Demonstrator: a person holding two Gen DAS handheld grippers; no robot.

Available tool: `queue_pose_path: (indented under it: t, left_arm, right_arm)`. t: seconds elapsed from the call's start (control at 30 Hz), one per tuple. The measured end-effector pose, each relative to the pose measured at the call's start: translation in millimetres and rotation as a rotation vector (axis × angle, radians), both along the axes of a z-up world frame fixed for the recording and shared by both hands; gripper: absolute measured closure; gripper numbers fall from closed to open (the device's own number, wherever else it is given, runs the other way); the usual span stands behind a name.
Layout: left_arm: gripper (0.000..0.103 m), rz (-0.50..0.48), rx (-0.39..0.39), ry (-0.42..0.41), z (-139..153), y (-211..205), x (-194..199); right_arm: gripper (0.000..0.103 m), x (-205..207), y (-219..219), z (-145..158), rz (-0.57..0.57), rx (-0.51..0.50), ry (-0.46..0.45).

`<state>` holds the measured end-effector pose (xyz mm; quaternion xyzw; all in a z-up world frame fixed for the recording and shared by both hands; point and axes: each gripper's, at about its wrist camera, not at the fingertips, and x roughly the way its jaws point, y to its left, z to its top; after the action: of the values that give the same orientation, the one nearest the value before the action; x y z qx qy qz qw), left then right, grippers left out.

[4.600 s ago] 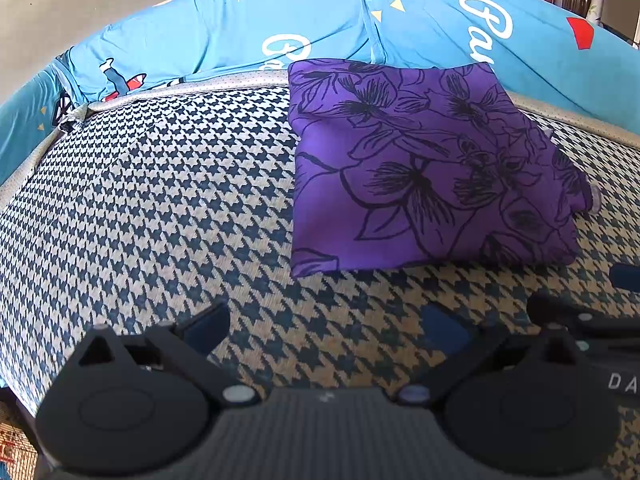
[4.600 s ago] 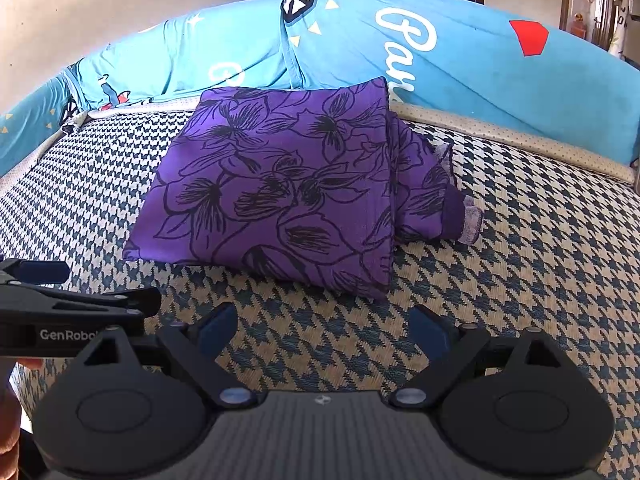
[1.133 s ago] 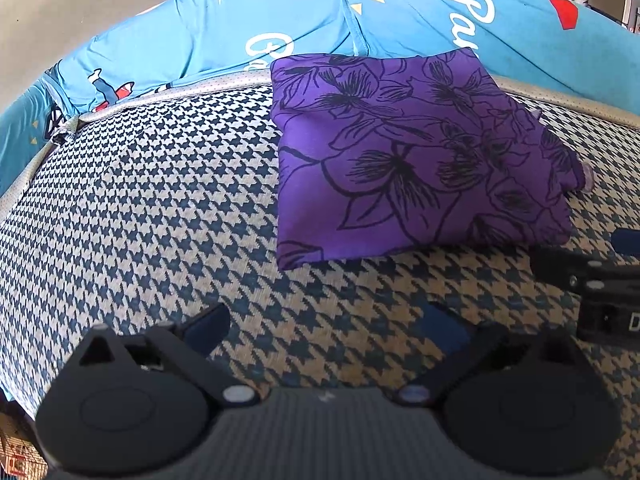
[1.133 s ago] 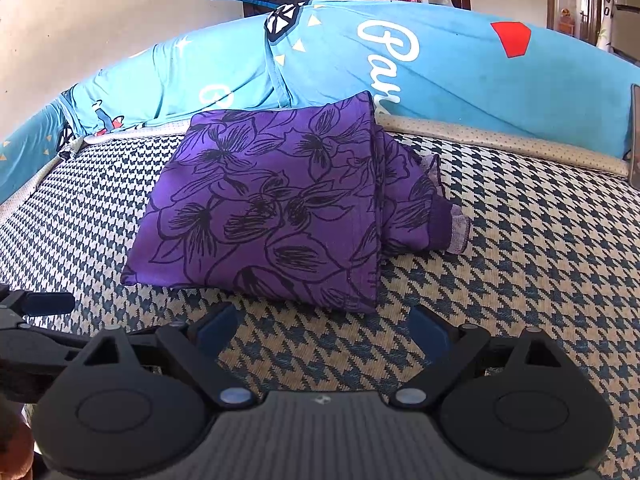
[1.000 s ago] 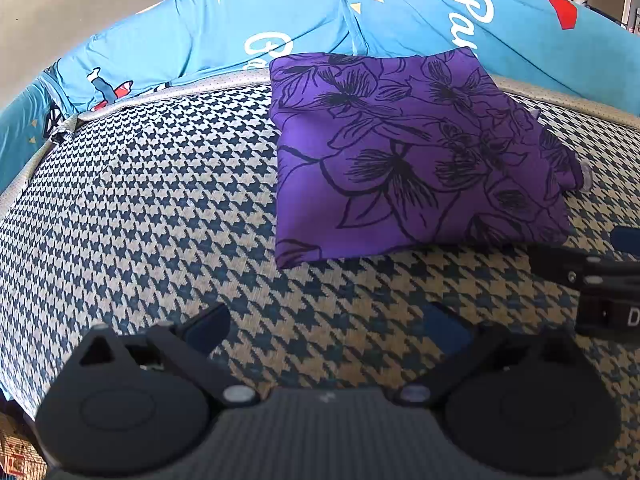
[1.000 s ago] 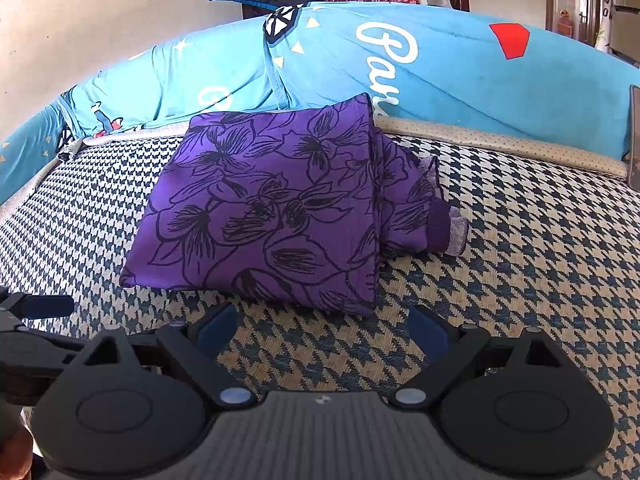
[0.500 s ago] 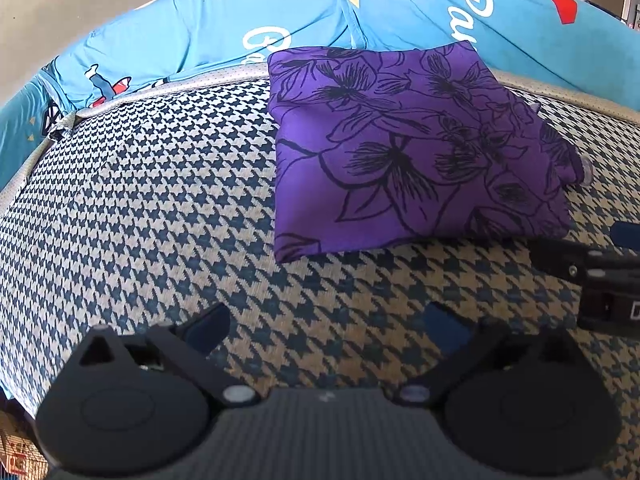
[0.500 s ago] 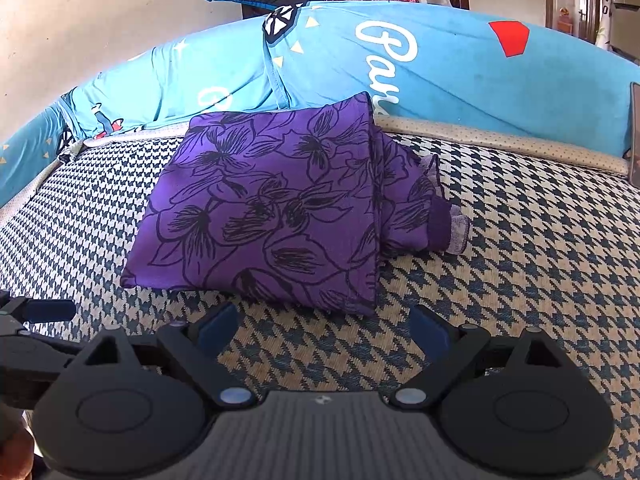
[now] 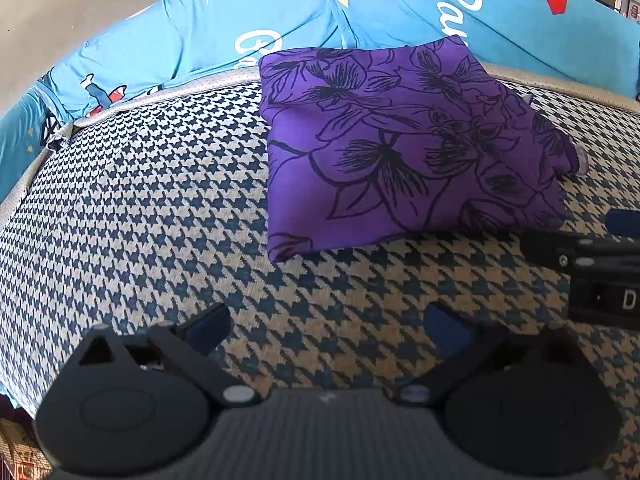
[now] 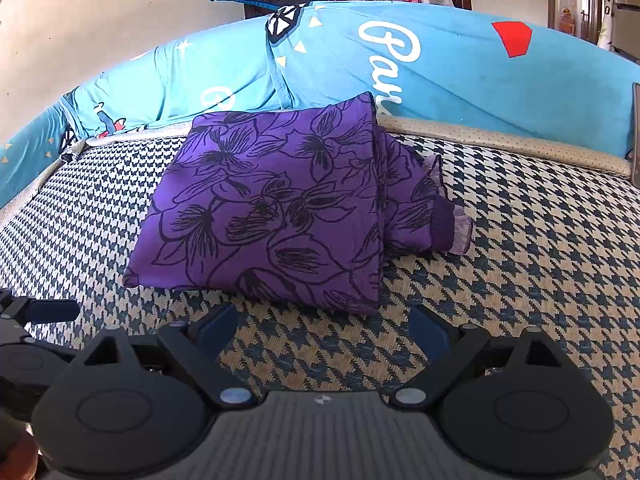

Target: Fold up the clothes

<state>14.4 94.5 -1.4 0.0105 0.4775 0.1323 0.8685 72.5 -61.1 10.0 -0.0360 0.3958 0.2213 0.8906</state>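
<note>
Both tools wide open, empty: left tool, right tool.

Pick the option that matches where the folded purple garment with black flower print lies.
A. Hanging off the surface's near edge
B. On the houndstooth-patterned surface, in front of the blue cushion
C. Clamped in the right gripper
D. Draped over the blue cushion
B: the folded purple garment with black flower print lies on the houndstooth-patterned surface, in front of the blue cushion, with both grippers apart from it.
</note>
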Motion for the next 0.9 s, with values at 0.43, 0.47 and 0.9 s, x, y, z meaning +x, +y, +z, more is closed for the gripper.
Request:
queue_pose_path:
  t: [0.43, 0.47, 0.9]
  left_arm:
    - [0.0, -0.005, -0.006, -0.001, 0.7, -1.6, -1.8]
    - [0.0, -0.005, -0.007, -0.001, 0.8, -1.7, -1.9]
    - [0.0, -0.01, -0.004, 0.018, -0.9, -5.5, -3.1]
  right_arm:
    - [0.011, -0.5, 0.4, 1.0, 0.005, 0.0, -0.003]
    - [0.011, -0.6, 0.3, 1.1, 0.005, 0.0, -0.004]
    - [0.011, -0.3, -2.4, 0.4, 0.001, -0.013, -0.006]
